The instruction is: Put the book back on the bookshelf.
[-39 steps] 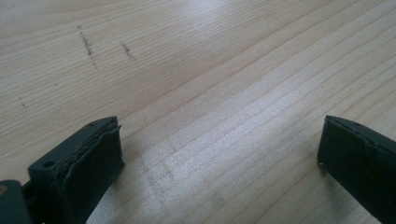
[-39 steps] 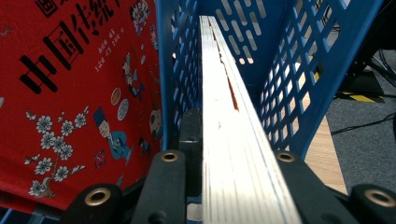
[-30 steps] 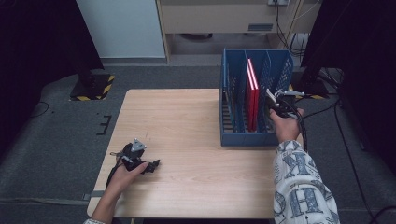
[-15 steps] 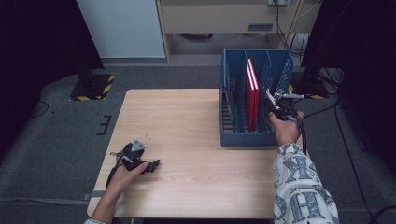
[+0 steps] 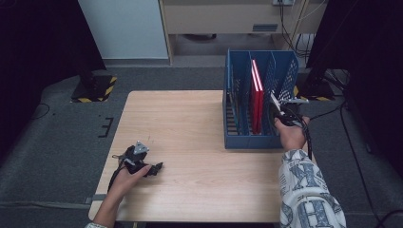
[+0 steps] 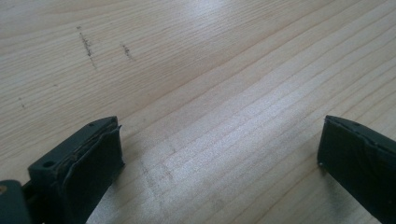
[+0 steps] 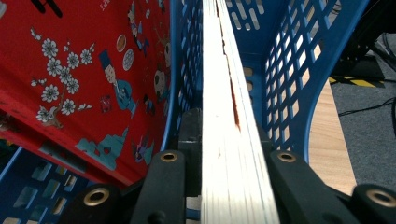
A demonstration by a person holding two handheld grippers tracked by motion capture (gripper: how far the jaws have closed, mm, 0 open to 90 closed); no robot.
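Grey carpeted floor surrounds a light wooden table (image 5: 190,128), with dark stands and cables at the far side. At the table's right edge stands a blue perforated file rack (image 5: 237,95) with several upright compartments. The right gripper (image 5: 280,111) is clamped on a thin book (image 7: 224,93); in the right gripper view the book's pale page edges run straight up between the two black jaws, which press on it from both sides. The held book stands inside a compartment of the rack, with a perforated blue divider on each side of it. One divider to the left, in the neighbouring compartment, stands a red book (image 7: 70,70) whose cover carries white blossoms and small cartoon figures; in the high view this red book (image 5: 256,99) is upright in a middle compartment. The person's right hand (image 5: 291,133), in a patterned sleeve, holds the right gripper at the rack's near right corner. Well apart, at the table's near left, the left gripper (image 5: 157,167) lies low over bare wood; its jaws are spread wide with nothing between them.
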